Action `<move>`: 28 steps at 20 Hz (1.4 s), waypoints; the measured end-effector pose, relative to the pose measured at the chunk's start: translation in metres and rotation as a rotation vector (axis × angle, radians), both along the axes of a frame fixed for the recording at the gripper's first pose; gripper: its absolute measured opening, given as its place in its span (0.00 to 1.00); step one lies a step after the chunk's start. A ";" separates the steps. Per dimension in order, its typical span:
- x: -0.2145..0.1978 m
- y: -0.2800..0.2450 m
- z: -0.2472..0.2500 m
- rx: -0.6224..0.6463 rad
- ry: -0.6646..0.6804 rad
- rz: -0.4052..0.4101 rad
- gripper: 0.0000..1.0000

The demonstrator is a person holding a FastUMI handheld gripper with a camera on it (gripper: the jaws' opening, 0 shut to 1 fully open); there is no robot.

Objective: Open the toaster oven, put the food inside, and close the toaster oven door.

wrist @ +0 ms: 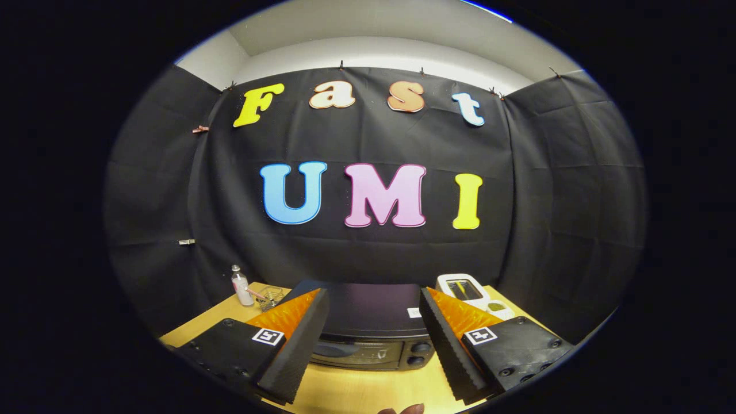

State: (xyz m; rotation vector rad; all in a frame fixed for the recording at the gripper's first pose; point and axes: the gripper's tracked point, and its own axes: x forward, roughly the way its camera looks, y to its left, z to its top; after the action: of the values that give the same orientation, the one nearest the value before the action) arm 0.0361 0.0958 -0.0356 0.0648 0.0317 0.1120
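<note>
Gripper [374, 339] wide open, holding nothing. Toaster oven [368, 336] dead ahead between fingers, door closed, facing you. Drop toward handle.

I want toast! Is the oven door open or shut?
Shut. The toaster oven shows its front upright between the open hand-held gripper's fingers.

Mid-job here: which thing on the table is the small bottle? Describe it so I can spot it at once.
Start at the black toaster oven, seen between the open tongs on the wooden table. Look past its left side to the table's far corner by the black cloth wall. There, next to a small wire basket, stands the bottle: upright, clear and white-capped.
</note>
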 end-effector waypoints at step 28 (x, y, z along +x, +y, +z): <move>0.040 0.071 -0.157 -0.012 0.271 -0.059 1.00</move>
State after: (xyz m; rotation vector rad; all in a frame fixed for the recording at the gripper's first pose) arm 0.0757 0.1664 -0.1927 0.0682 0.3013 0.0432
